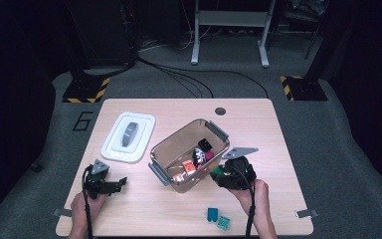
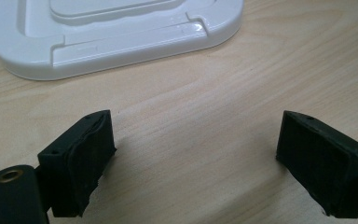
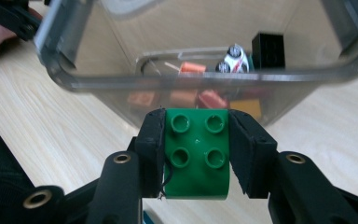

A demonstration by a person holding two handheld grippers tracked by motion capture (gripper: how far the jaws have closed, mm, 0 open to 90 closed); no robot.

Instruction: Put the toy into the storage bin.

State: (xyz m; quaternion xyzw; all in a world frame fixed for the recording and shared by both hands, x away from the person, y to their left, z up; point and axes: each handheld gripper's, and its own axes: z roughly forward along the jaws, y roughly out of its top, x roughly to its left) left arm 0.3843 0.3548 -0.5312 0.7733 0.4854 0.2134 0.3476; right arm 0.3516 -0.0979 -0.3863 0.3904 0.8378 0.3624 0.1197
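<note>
Gripping a green brick (image 3: pixel 196 151), our right gripper (image 3: pixel 196 154) fingers pinch it beside the clear box (image 3: pixel 205 77). Our left gripper (image 2: pixel 193 154) fingers stand spread over the worktop (image 2: pixel 205 116).

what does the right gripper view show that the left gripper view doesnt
Right gripper view alone: a green four-stud brick clamped between the right gripper pads, just in front of the clear bin, with orange and red bricks, a black brick and a small white toy car inside.

Left gripper view alone: the left gripper with jaws wide apart and nothing between them, and the white lid lying flat beyond.

Both: two black jaws rising from the bottom edge and the light wooden table.
</note>
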